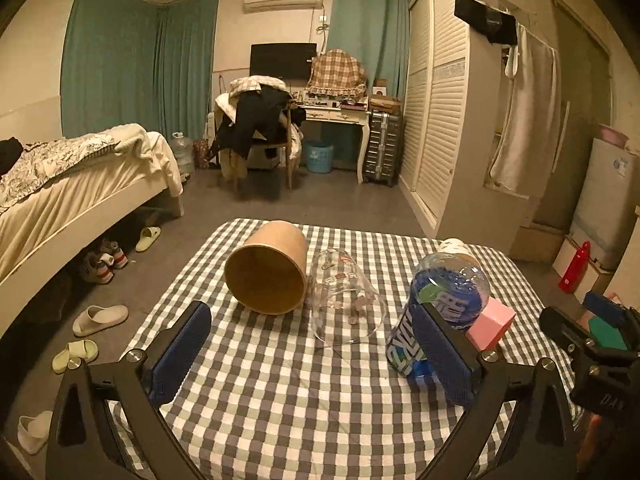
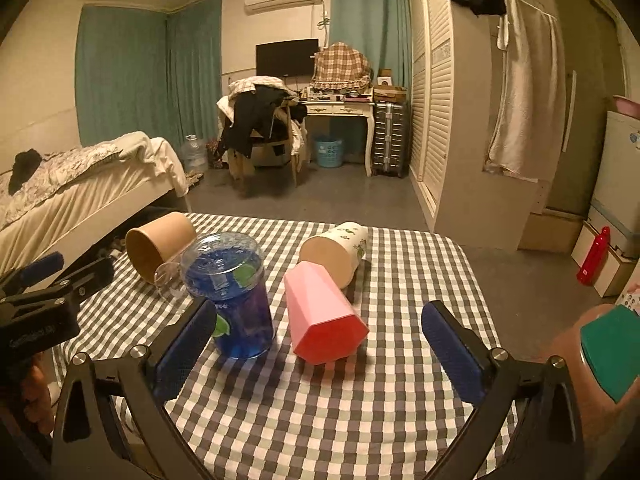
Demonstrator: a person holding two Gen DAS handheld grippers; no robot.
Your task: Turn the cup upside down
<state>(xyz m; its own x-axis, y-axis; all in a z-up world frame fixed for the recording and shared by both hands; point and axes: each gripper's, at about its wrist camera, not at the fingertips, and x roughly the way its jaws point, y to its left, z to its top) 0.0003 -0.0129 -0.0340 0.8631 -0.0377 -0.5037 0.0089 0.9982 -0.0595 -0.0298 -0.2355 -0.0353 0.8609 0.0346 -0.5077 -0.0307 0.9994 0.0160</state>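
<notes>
Several cups sit on a checkered tablecloth (image 1: 280, 392). A brown paper cup (image 1: 267, 268) lies on its side, mouth toward me; it also shows in the right wrist view (image 2: 158, 246). A clear glass cup (image 1: 344, 300) lies on its side next to it. A blue plastic cup (image 2: 236, 296) stands upright with a lid. A pink faceted cup (image 2: 324, 316) and a white patterned paper cup (image 2: 336, 252) lie on their sides. My left gripper (image 1: 316, 356) is open and empty, short of the glass cup. My right gripper (image 2: 320, 348) is open and empty around the pink cup's near end.
A bed (image 1: 72, 196) stands to the left with slippers (image 1: 100, 320) on the floor. A chair piled with clothes (image 1: 256, 128), a desk (image 1: 336, 116) and a wardrobe (image 1: 436, 112) are behind the table. A red bottle (image 2: 594, 256) stands on the floor at the right.
</notes>
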